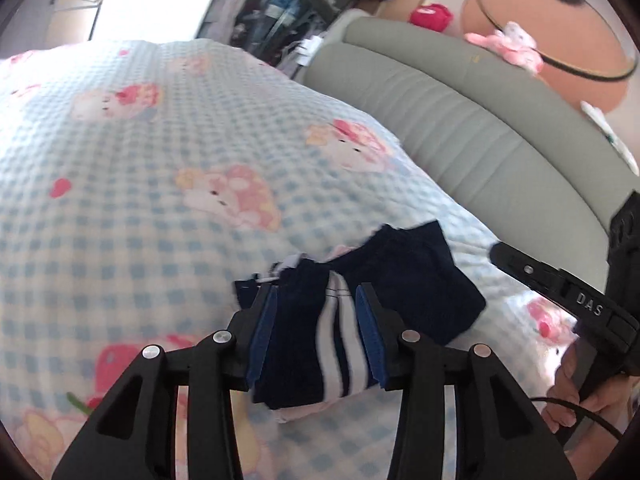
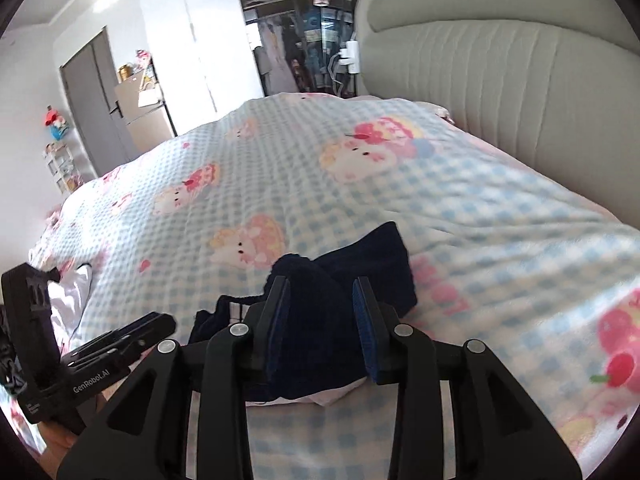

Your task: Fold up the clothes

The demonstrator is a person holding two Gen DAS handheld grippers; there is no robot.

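Left claw (image 1: 320,300) clamped on a navy-and-white striped sock (image 1: 340,356), right claw (image 2: 320,300) gripping its navy end (image 2: 316,320) — sock bundle held just over the blue-checked bedspread (image 1: 160,160), grey headboard (image 2: 500,80) beyond.

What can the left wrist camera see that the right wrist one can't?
Only the left wrist view shows the white stripes on the dark garment, a pink plush toy, and the right gripper seen from the side.

Only the right wrist view shows the grey door, the white wardrobe and the cardboard box.

Both show the checked bedspread, the grey headboard and fingers around the garment.
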